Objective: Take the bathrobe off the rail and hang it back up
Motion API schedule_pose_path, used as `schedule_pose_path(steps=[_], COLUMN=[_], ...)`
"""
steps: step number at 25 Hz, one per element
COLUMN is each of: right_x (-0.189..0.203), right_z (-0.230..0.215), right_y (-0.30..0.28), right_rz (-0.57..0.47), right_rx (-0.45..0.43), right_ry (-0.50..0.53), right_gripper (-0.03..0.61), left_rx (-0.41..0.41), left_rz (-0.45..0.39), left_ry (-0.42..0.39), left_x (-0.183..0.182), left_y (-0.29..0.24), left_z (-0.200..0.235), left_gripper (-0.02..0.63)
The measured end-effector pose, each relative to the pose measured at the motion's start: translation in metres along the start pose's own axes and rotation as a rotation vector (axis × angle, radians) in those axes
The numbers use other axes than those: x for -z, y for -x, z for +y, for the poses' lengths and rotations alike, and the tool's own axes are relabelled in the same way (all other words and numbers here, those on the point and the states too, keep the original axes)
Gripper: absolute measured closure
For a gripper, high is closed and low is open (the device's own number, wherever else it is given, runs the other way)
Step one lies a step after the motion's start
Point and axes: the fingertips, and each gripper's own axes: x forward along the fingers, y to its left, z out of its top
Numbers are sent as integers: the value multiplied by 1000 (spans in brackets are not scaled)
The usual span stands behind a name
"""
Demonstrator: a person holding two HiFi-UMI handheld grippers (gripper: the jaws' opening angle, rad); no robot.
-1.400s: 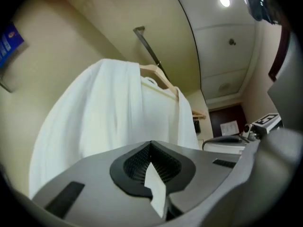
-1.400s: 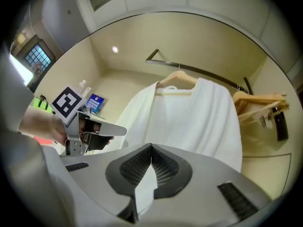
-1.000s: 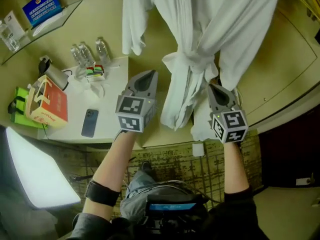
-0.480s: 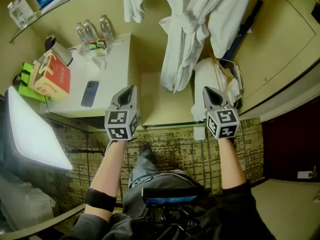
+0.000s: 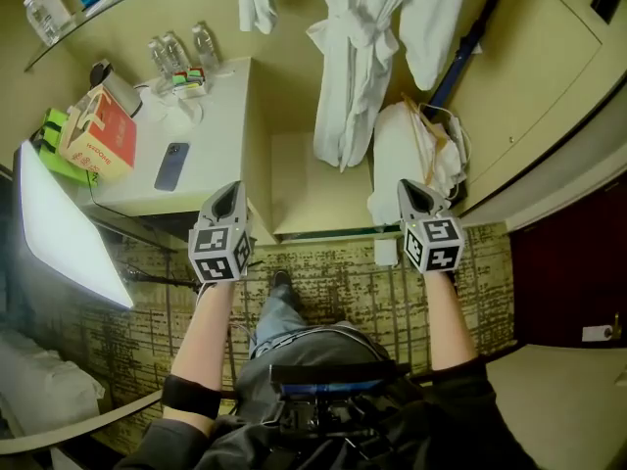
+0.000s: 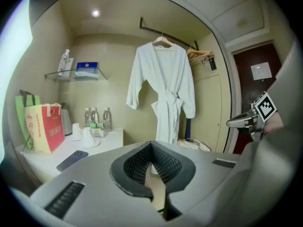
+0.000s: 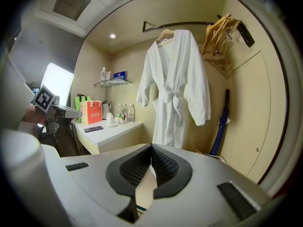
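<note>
On the rail (image 7: 189,23), the bathrobe (image 5: 364,47) is seen hanging, untouched.
Left gripper (image 5: 231,190) and right gripper (image 5: 410,188) are held clenched on nothing; for a lift-off, the jaws must be opened and raised to it.

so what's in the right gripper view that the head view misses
Only the right gripper view: the rail, the hanger carrying the bathrobe, the spare wooden hangers and the ceiling vent.
Only the head view: the patterned carpet and the person's legs.
Both: the hanging bathrobe, the blue umbrella, and the white counter with the red paper bag, phone and water bottles.
</note>
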Motion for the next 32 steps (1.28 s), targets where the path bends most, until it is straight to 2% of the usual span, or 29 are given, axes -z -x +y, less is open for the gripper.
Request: schedule_pose_path(steps=[7, 20, 32], right_x=[21, 16, 23], right_z=[4, -8, -6], right_y=[14, 7, -11], right_rz=[30, 17, 46], right_rx=[-5, 5, -6], right_ry=[-27, -39, -29], right_gripper=[555, 555, 555], left_rx=[-8, -1, 15], left_rz=[37, -16, 9], left_ry=[13, -1, 3], left_x=[27, 7, 5], left_y=[15, 10, -1], left_z=[-7, -16, -16], left_gripper=[613, 613, 613])
